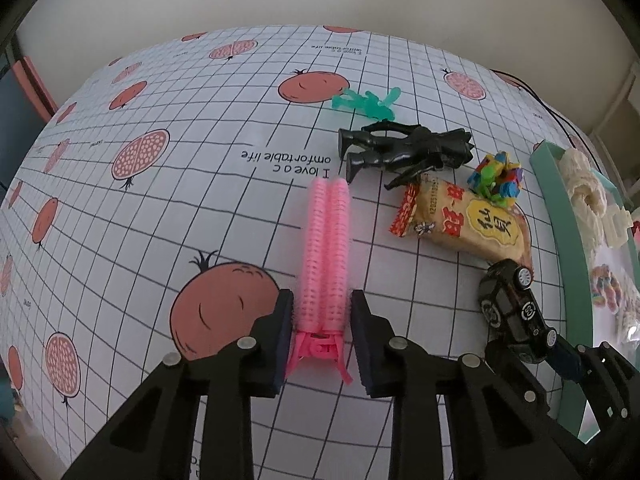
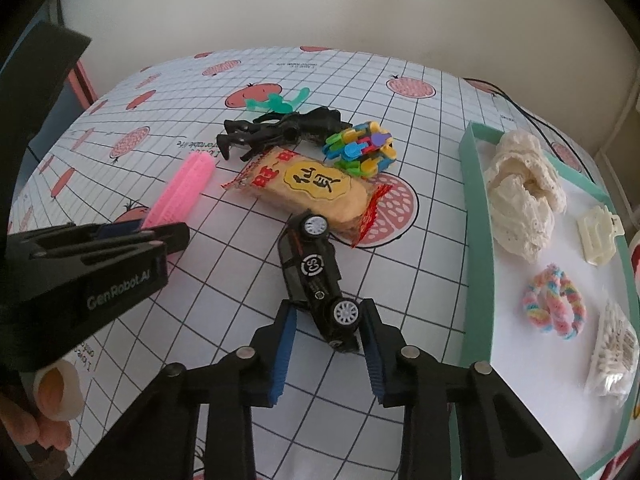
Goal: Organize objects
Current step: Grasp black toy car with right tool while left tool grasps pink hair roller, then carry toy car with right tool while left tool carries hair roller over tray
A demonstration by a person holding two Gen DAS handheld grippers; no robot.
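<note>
Left gripper (image 1: 322, 332): our jaws stand slightly apart, one pad on each side of the long pink bristly hair-roller clip (image 1: 326, 256); the pads look to touch its bristles near the hinge end, but we cannot tell if they press it. The clip lies flat on the cloth, pointing away from us.

Right gripper (image 2: 330, 340): our jaws are open around the rear end of the black toy car (image 2: 316, 276), which lies on its side with wheels showing; a gap shows at the left pad, and we cannot tell whether the right pad touches.

Next outward: a yellow rice-cracker packet with red ends (image 2: 312, 190) touches the car's far end.

Beyond it: a black plastic action figure (image 2: 280, 130) lying down, a ball of multicoloured plastic pieces (image 2: 360, 148) just beside it, and a translucent green plastic figure (image 2: 280, 102) farthest back.

Surface: gridded white tablecloth printed with pomegranates (image 1: 140, 216).

Right side: a teal-rimmed white tray (image 2: 476, 216) holding a cream scrunchie (image 2: 520, 192), a cream claw clip (image 2: 598, 236) and a pastel hair tie (image 2: 554, 308).
</note>
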